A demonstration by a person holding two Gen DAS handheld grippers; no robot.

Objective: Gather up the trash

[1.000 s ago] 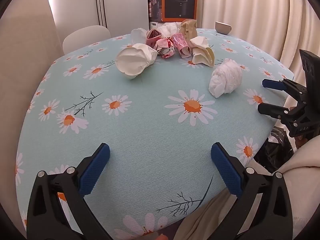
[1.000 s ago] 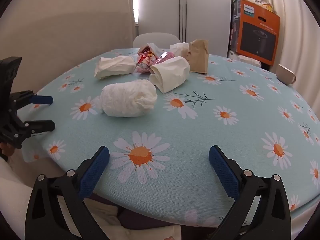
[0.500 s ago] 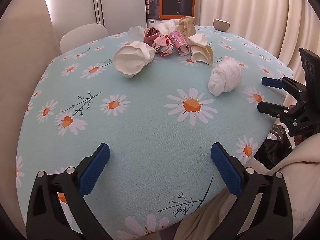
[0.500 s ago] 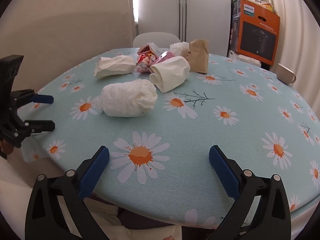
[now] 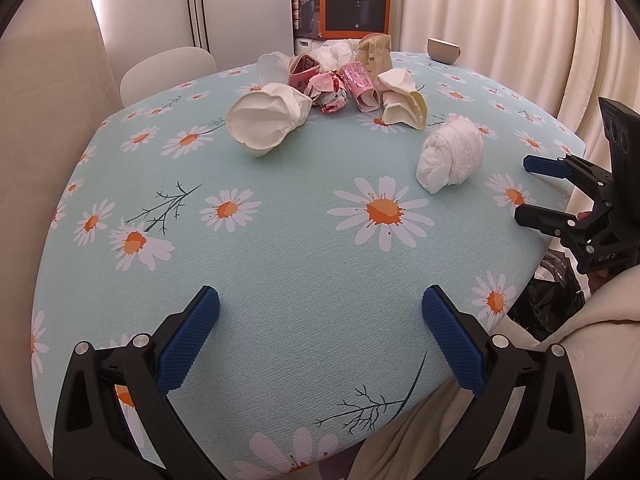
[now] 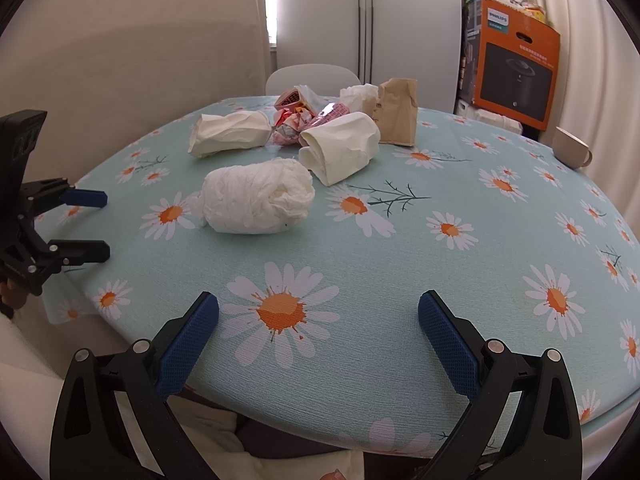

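A crumpled white tissue wad (image 5: 451,153) (image 6: 258,197) lies on the daisy tablecloth, nearest the grippers. Behind it lie a crushed white paper cup (image 5: 266,122) (image 6: 228,133), another crushed white cup (image 5: 401,105) (image 6: 341,147), pink and red wrappers (image 5: 345,87) (image 6: 298,116) and a brown paper bag (image 5: 373,54) (image 6: 397,110). My left gripper (image 5: 320,320) (image 6: 98,224) is open and empty over the near table edge. My right gripper (image 6: 319,326) (image 5: 528,188) is open and empty, to the right of the tissue wad.
A beige mug (image 5: 443,50) (image 6: 570,153) stands at the far side of the table (image 5: 280,264). A white chair (image 5: 168,70), an orange appliance box (image 6: 514,80) and curtains (image 5: 500,20) stand beyond. A black bag (image 5: 548,300) hangs below the table edge at right.
My left gripper's view has tilted and drawn back slightly, so the trash pile sits a little lower and farther. The right gripper has barely moved. Both stay open.
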